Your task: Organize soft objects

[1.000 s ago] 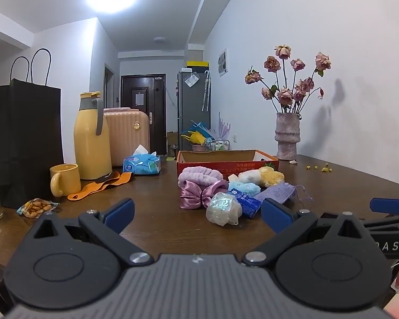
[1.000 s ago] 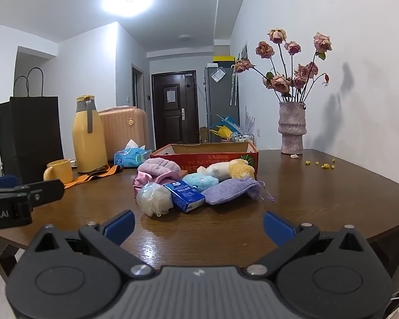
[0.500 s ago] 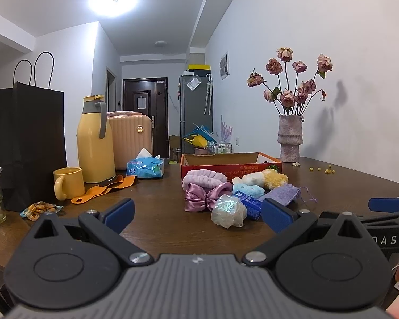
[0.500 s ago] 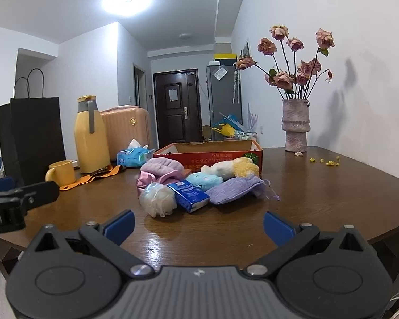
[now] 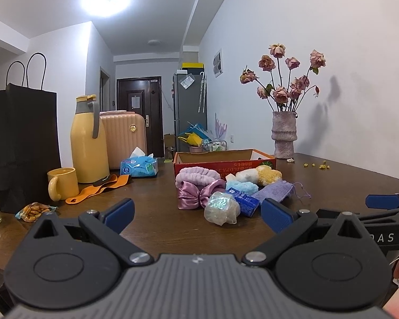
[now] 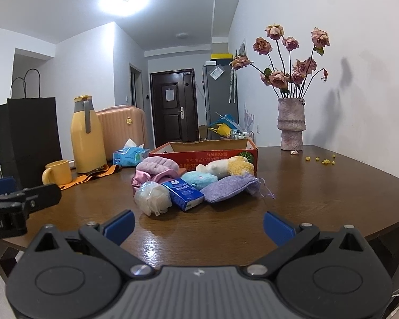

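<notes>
A pile of soft things lies mid-table before a red cardboard box (image 5: 226, 162) (image 6: 207, 155): a pink headband with satin bow (image 5: 196, 186) (image 6: 157, 168), a pearly bath pouf (image 5: 220, 211) (image 6: 153, 198), a blue tissue pack (image 5: 243, 202) (image 6: 185, 194), a light blue plush (image 5: 239, 187) (image 6: 199, 179), a white and yellow plush (image 5: 258, 174) (image 6: 230, 166), a lilac drawstring pouch (image 5: 275, 191) (image 6: 228, 187). My left gripper (image 5: 196, 212) and right gripper (image 6: 198, 223) are open and empty, short of the pile.
A yellow jug (image 5: 86, 141), yellow mug (image 5: 62, 183), orange strap (image 5: 98, 188), black paper bag (image 5: 21, 143), snack packet (image 5: 34, 210) and tissue box (image 5: 139, 166) stand at the left. A vase of dried roses (image 5: 283, 133) stands at the back right. Petals (image 6: 324, 159) lie nearby.
Both grippers have edged slightly forward and tilted up a little; the pile sits a touch lower in view. Both stay open. Nothing on the table has moved.
</notes>
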A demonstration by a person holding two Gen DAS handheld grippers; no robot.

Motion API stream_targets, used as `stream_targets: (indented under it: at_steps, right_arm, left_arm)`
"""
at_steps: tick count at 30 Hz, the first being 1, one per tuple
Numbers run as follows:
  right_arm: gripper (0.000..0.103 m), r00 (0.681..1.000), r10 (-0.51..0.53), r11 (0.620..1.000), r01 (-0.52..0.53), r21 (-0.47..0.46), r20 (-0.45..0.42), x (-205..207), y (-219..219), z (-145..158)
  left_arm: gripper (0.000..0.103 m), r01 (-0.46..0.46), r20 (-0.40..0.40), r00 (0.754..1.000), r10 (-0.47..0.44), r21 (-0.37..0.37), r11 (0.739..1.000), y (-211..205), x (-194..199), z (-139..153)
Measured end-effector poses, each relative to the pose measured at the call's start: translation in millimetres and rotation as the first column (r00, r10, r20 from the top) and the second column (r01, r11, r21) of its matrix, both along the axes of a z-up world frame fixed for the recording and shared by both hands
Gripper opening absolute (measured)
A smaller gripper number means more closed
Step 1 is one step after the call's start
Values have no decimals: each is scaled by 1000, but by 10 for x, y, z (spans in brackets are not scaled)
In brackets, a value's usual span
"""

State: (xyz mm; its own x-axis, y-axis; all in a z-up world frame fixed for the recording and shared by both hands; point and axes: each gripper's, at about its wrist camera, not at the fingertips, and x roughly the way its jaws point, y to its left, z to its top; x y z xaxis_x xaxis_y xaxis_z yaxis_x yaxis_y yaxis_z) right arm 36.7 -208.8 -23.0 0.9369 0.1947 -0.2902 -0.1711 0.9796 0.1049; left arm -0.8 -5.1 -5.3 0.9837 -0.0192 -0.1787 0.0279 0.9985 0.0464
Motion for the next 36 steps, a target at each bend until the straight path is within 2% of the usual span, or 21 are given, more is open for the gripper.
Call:
stream_targets:
  at_steps: [10,23,28,36]
  right_arm:
    - [103,1000,1,1000,-1,-9,-9,1,10,-4]
    - [103,1000,4,1000,-4,-1,-20,16,9,-40]
    - [103,997,14,1000,-13,19,-71,75,9,-114]
    - [103,998,5,1000,-4,25,-58,70,0,-125]
  left_arm:
    - [103,12,17,1000,-12,8,1000,-13,-26,25]
    - [103,7,-12,1000,-7,-5,1000,3,38,-20]
    - [103,12,-33,999,-12,2,1000,-18,62,-71]
    - [103,9,-36,999,-9,3,1000,-23,75,-97]
